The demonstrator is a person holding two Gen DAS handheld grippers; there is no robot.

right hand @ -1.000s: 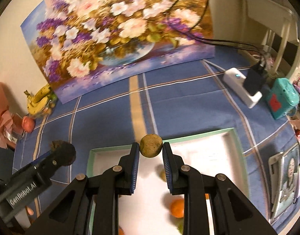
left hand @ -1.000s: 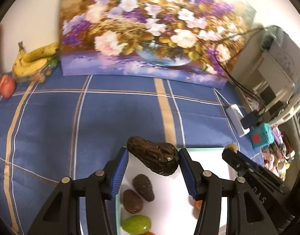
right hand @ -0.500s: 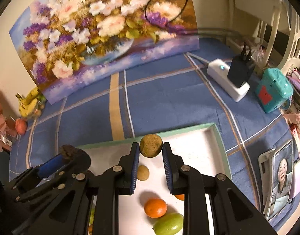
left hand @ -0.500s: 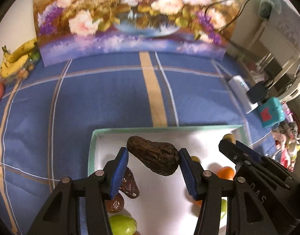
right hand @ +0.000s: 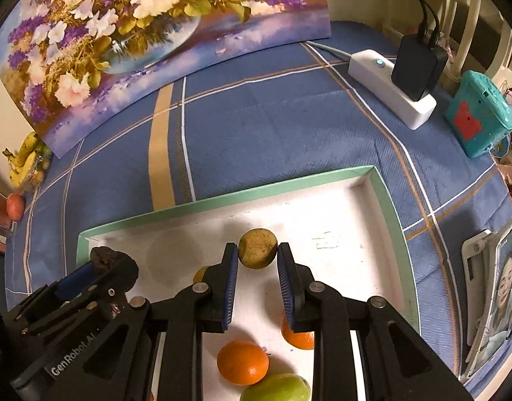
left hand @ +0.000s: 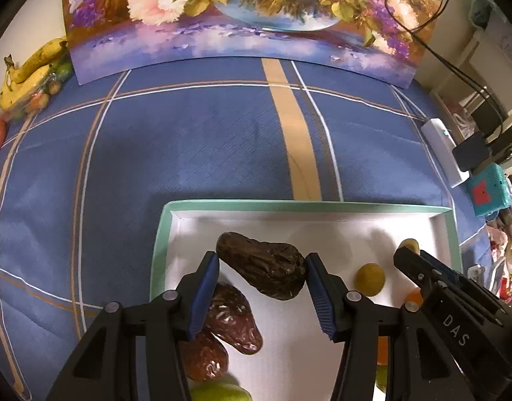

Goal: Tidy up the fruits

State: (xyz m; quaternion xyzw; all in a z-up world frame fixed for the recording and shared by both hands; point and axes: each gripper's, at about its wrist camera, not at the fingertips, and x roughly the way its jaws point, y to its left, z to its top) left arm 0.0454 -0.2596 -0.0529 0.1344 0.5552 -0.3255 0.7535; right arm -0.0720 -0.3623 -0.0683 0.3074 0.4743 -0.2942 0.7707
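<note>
Over tray (left hand: 157,234), left claw (left hand: 262,292) gripping one date (left hand: 262,269), right claw (right hand: 257,279) gripping one longan (right hand: 257,248)

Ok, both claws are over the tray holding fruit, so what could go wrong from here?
1. The left claw pinches the wrinkled dark fruit only at its ends; it could twist loose onto the dates below.
2. The round brown fruit sits at the right claw tips and may roll toward the oranges when released.

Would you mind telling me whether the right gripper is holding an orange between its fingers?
No, the right gripper is shut on a small round brownish fruit, while the oranges lie below in the tray.
</note>
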